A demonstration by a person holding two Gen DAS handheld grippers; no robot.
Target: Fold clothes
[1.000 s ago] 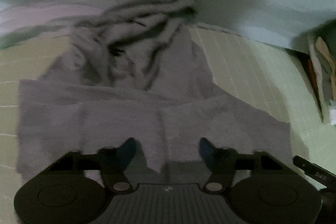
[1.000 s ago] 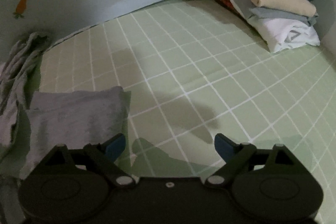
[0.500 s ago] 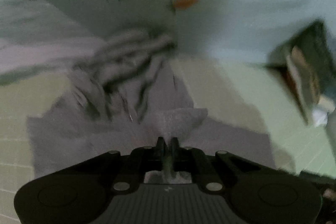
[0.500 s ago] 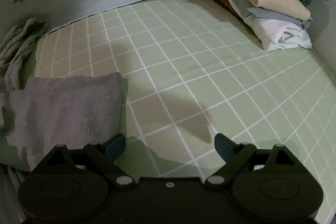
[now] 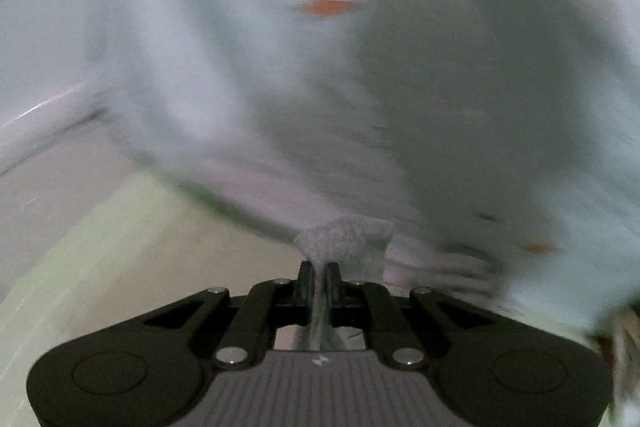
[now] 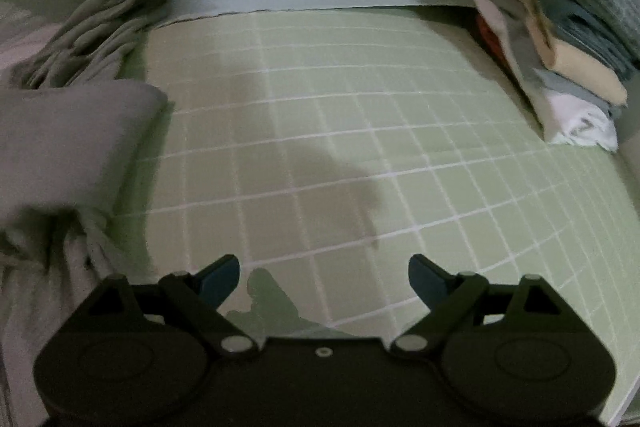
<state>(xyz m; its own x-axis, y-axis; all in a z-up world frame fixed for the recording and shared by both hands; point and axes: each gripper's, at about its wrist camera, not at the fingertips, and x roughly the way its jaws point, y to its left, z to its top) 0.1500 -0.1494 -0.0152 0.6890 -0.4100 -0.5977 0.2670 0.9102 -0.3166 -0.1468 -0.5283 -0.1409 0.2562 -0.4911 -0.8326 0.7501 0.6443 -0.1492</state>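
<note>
- The left claw (image 5: 319, 277) is pinching a bunched fold of the grey garment (image 5: 346, 239), its jaws having just closed on the cloth, against a blurred pale blue sheet (image 5: 200, 27).
- The right claw (image 6: 324, 275) is hanging spread wide, gripping nothing, over the green checked bed sheet (image 6: 360, 115).
- The rest of the grey garment is lying crumpled at the left in the right wrist view.
- A stack of folded clothes (image 6: 560, 39) is sitting far right.
</note>
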